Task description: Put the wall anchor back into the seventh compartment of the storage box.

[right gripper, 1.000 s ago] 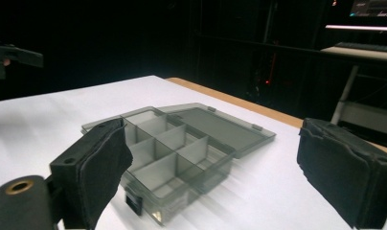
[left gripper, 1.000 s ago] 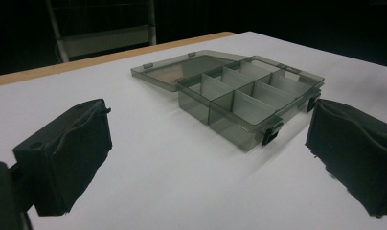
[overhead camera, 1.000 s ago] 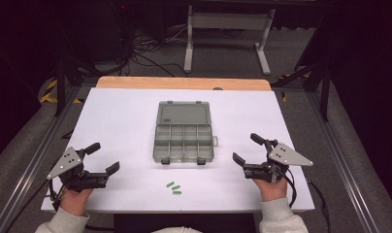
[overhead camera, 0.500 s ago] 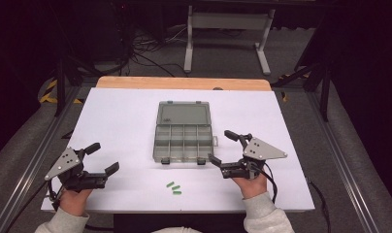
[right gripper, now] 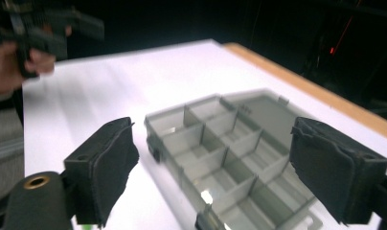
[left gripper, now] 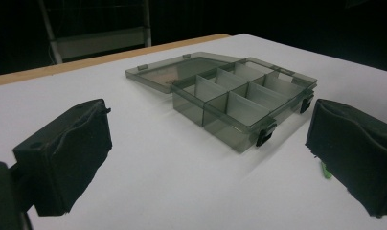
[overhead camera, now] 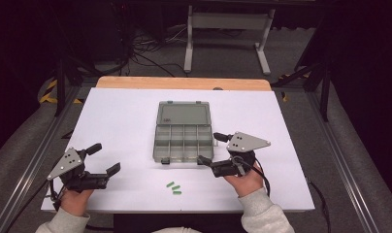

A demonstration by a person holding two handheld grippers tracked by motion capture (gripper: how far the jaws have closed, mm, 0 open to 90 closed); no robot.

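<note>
The white table (overhead camera: 116,121) carries an open, smoke-grey clear plastic compartment box (overhead camera: 183,137) at its middle. The right gripper (overhead camera: 212,151) hovers at the box's near right corner, jaws wide but just closing slightly, nothing between them. The left gripper (overhead camera: 104,158), well left of the box, gapes empty. Three small green pieces (overhead camera: 173,188) lie just before the box. This looks like the approach; next, the right gripper must settle on the box or a piece.

Clear grey plastic compartment box (overhead camera: 184,142) is sitting mid-counter (overhead camera: 126,121), its lid (overhead camera: 183,114) lying open flat behind it. Three small green pieces (overhead camera: 174,188) are lying in front of the box, near the front edge. Left tongs (overhead camera: 101,158) are sitting well left of the box; right tongs (overhead camera: 212,148) are sitting just right of its front corner.
</note>
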